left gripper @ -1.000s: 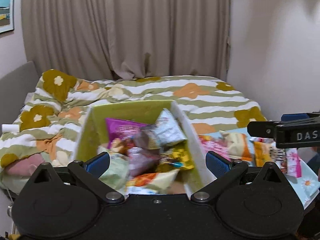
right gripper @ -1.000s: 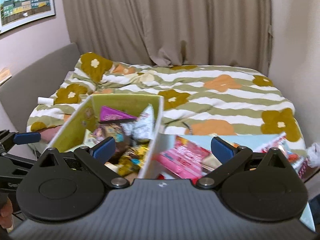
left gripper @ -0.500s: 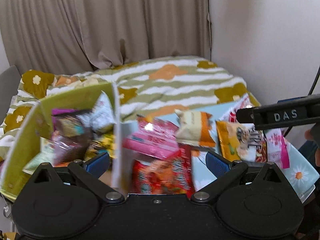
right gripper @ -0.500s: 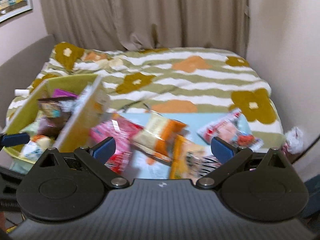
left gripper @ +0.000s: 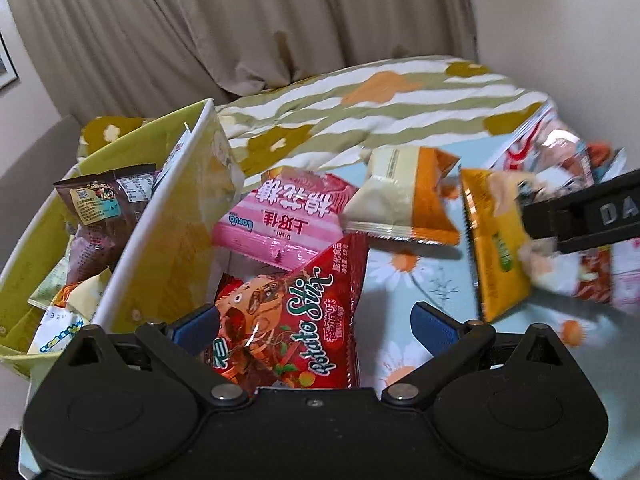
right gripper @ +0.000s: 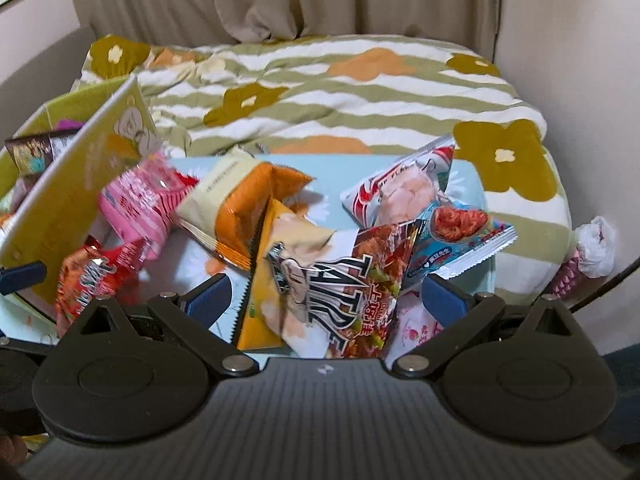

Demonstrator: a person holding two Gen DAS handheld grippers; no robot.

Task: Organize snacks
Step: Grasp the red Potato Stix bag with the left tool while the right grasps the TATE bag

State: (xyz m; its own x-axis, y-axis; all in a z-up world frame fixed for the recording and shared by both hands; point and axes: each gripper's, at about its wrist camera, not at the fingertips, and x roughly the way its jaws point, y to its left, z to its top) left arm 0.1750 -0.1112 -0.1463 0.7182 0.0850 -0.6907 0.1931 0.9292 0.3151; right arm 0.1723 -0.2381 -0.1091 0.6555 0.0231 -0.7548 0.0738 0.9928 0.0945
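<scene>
A green box [left gripper: 172, 232] on the left holds several snack packs. Right of it, loose packs lie on a light blue floral table [left gripper: 420, 280]: a red Potato Stix bag [left gripper: 288, 320], a pink bag [left gripper: 288, 216], an orange and cream bag [left gripper: 404, 196] and a yellow bag [left gripper: 496, 248]. My left gripper [left gripper: 316, 326] is open, its fingers either side of the red bag. My right gripper [right gripper: 326, 300] is open over the yellow bag [right gripper: 264, 300] and a dark red bag [right gripper: 360, 276]. Both grippers hold nothing.
A bed with a striped flower duvet [right gripper: 360, 92] lies beyond the table, with curtains behind it and a wall on the right. A white and red bag [right gripper: 404, 184] and a blue bag [right gripper: 460, 232] lie at the table's right. A crumpled white bag [right gripper: 596, 240] sits at the bed's edge.
Both views have swung right, from the green box to the loose packs, and have come lower and closer to the table. Both grippers stayed open.
</scene>
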